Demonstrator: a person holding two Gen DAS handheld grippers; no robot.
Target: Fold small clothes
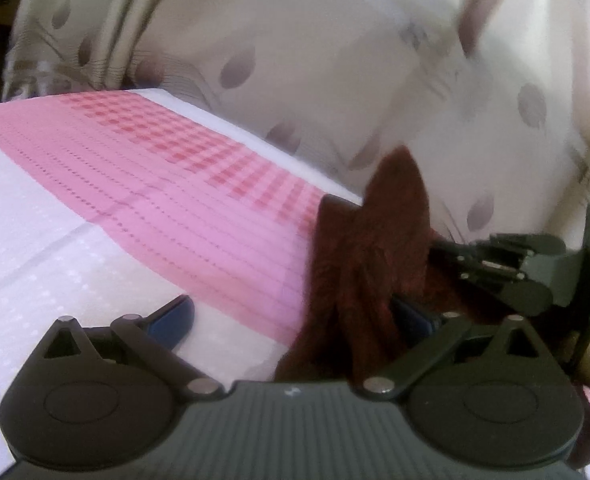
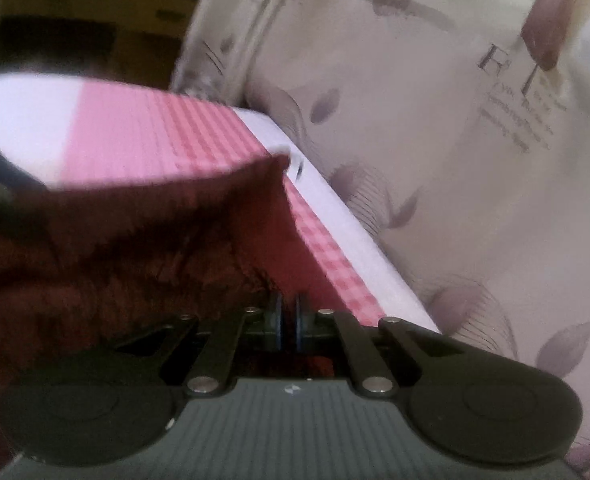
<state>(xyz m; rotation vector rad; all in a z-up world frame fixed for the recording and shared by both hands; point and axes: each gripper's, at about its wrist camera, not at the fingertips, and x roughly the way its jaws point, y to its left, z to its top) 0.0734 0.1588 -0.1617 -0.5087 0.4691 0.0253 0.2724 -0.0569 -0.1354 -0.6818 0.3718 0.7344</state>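
Observation:
A dark maroon fuzzy garment [image 1: 367,256] hangs bunched over a table with a pink-and-white checked cloth [image 1: 167,168]. My left gripper [image 1: 295,316] is open, its blue-padded fingers [image 1: 175,316] spread wide; the garment drapes across its right finger. My right gripper shows at the right of the left wrist view [image 1: 451,256], its tips at the garment. In the right wrist view my right gripper [image 2: 289,312] is shut on an edge of the maroon garment [image 2: 135,248], which spreads to the left above the checked cloth [image 2: 155,140].
A cream curtain with mauve leaf prints [image 1: 335,60] hangs close behind the table's far edge [image 2: 359,248]; it fills the right of the right wrist view [image 2: 455,160]. Dark wooden furniture [image 2: 75,20] stands at the far left.

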